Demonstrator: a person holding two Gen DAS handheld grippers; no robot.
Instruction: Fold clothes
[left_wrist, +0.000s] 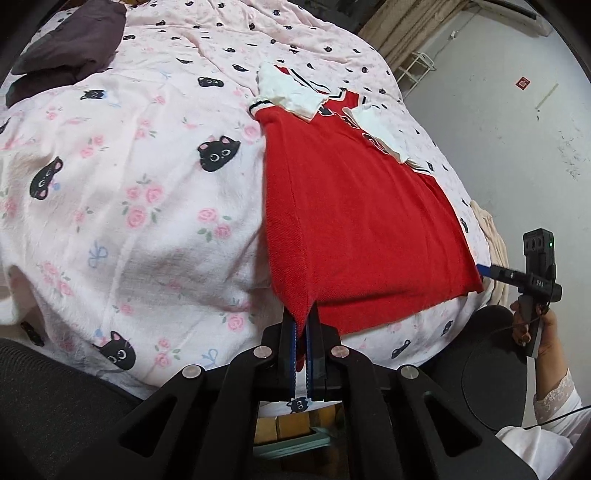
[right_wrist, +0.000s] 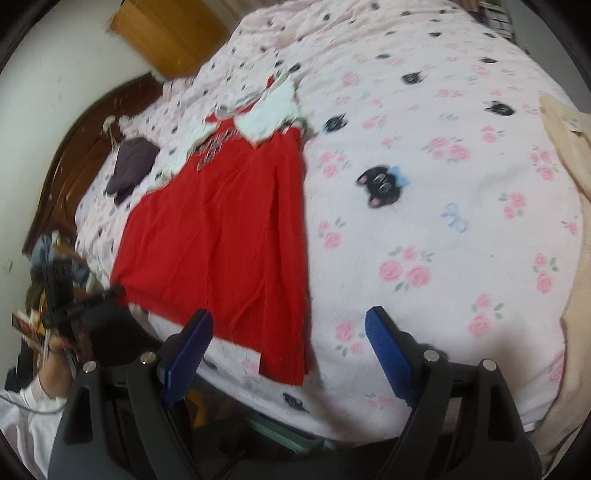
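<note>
Hem corner of the red shirt (left_wrist: 354, 221) is pinched by the left claw (left_wrist: 303, 328). Right claw (right_wrist: 288, 328) is held spread wide near the other corner on the bed (right_wrist: 443, 221); probably that gets grabbed next.

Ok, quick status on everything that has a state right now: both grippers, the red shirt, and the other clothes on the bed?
left gripper: shut on the red shirt's near hem corner
right gripper: jaws open, nothing between the pads, over the other hem corner
red shirt: spread flat on the bed, white sleeves folded in over the chest
dark garment: folded, set aside at the far side of the bed
bedspread: wrinkled under the clothes
</note>
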